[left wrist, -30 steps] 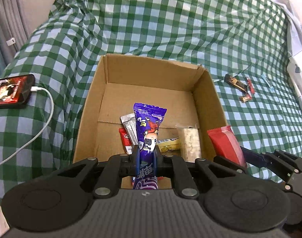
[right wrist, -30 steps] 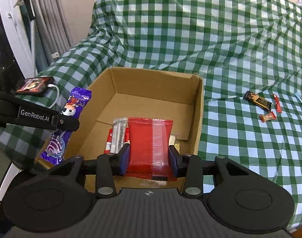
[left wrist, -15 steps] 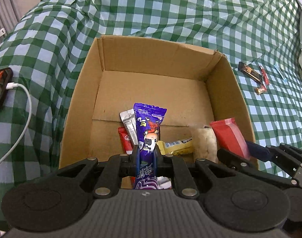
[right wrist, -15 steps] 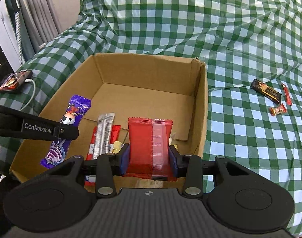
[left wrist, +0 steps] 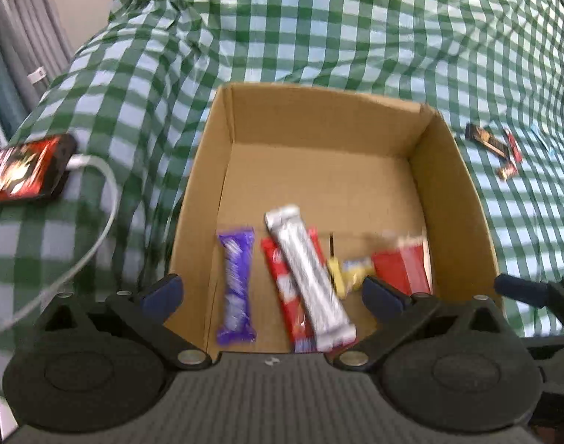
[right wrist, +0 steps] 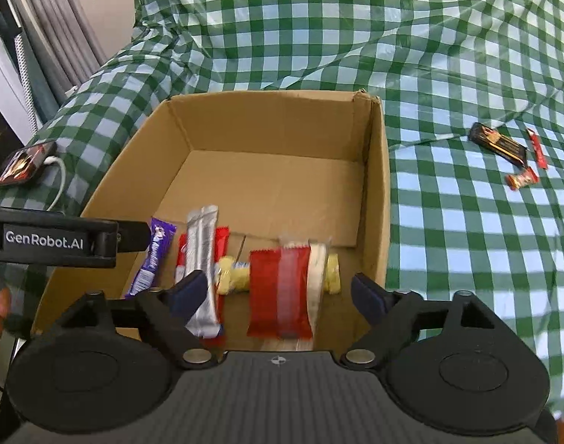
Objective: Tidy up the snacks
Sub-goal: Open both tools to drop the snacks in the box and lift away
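Letting go on both sides, you had just spread both sets of jaws, so the left gripper [left wrist: 271, 292] and the right gripper [right wrist: 278, 292] each stood wide apart with nothing pinched between the pads. The purple packet [left wrist: 237, 285], clamped in the left jaws half a second before, now lay flat on the floor of the cardboard box [left wrist: 319, 111], near its left wall. The red packet [right wrist: 280, 292], held by the right jaws until then, lay near the right wall, on top of a pale packet [right wrist: 316, 277] and a yellow one [right wrist: 232, 275]. Between the two drops sat the silver bar [left wrist: 309, 277], across a red wrapper [left wrist: 282, 288].

That put two more snacks in the box, though the job did not look finished to me: a dark bar [right wrist: 498, 143] and two small red sweets [right wrist: 522, 178] remained on the checked cloth [right wrist: 467, 240], well to the right of the box.

All the snacks crowded the box's near edge; the far half of its floor was bare. Its walls stood tall, so you would likely need to lift clear before swinging right, where the cloth lay open. A phone [left wrist: 21, 172] and its white cable [left wrist: 97, 222] lay off the left side.
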A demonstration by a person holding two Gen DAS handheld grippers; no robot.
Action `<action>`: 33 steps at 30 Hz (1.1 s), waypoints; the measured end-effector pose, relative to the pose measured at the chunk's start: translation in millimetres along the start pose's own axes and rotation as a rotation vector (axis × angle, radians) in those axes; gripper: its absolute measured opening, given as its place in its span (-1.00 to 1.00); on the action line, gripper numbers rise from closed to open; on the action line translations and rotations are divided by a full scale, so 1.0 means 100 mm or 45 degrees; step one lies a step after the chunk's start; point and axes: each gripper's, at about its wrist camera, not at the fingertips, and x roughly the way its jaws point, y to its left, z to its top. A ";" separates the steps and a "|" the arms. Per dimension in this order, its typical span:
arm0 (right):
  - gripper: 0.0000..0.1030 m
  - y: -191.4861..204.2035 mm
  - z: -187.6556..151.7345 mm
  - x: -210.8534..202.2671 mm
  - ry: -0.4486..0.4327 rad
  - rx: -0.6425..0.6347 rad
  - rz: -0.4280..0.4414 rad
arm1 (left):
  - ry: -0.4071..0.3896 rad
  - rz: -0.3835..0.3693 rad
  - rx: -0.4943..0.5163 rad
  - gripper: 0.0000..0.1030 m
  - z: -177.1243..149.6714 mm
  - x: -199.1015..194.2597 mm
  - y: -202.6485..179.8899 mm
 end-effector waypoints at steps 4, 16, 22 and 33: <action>0.80 0.12 -0.20 -0.29 0.002 -0.018 0.027 | 0.012 0.027 -0.052 0.99 -0.35 -0.23 0.08; 0.91 0.54 -0.61 -1.16 -0.175 -0.194 -0.018 | -0.162 0.052 -0.104 0.99 -0.90 -1.10 0.25; 0.91 0.60 -0.73 -1.47 -0.292 -0.206 -0.038 | -0.237 0.066 -0.109 0.99 -0.92 -1.41 0.19; 0.95 0.44 -0.95 -1.95 -0.444 -0.158 -0.031 | -0.339 0.043 -0.110 0.99 -1.14 -1.86 -0.01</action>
